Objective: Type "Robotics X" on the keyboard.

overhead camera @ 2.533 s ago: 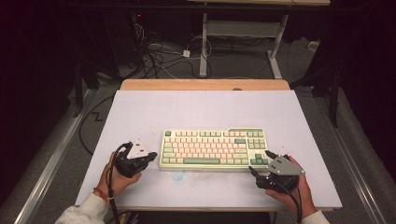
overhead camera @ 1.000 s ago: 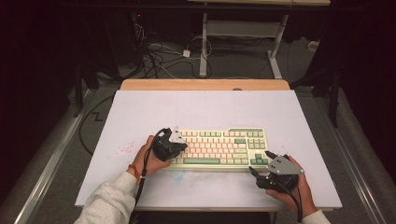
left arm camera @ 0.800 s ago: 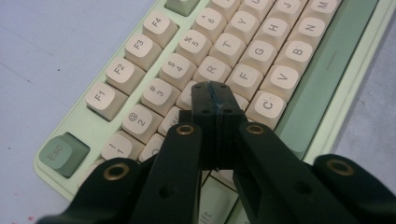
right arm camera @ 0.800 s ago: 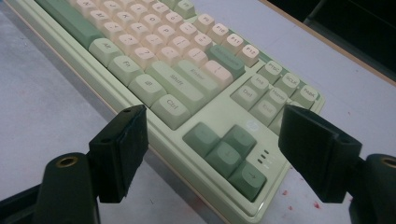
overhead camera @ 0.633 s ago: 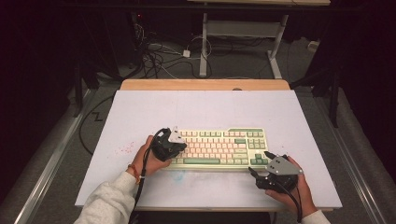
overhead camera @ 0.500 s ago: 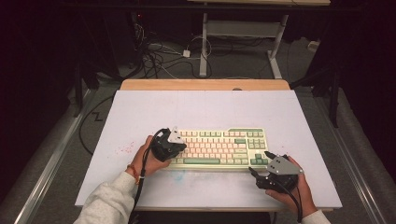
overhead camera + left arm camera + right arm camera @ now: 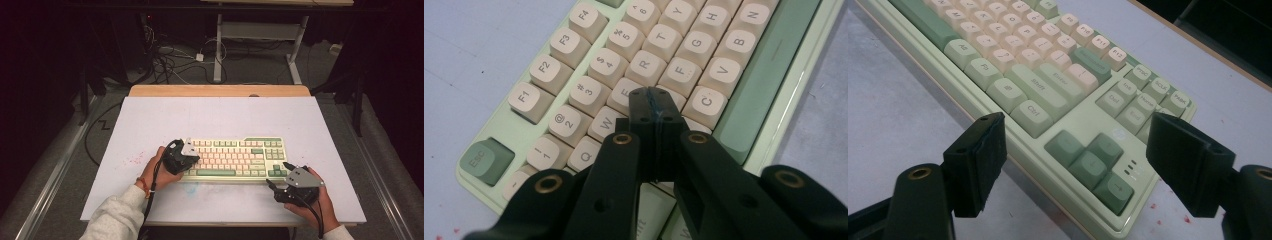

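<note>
Where left gripper (image 7: 655, 107) jaws meet, keyboard (image 7: 724, 65) beneath

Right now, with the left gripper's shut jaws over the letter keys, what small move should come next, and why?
Probably a short press straight down. The left gripper is shut with nothing between its jaws, its tip poised over the D-key area of the keyboard, between E and C; whether it touches is unclear. The right gripper waits open by the arrow keys.

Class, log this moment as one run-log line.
left gripper: shut, tips over keyboard letter keys | right gripper: open, at arrow-key corner
</note>
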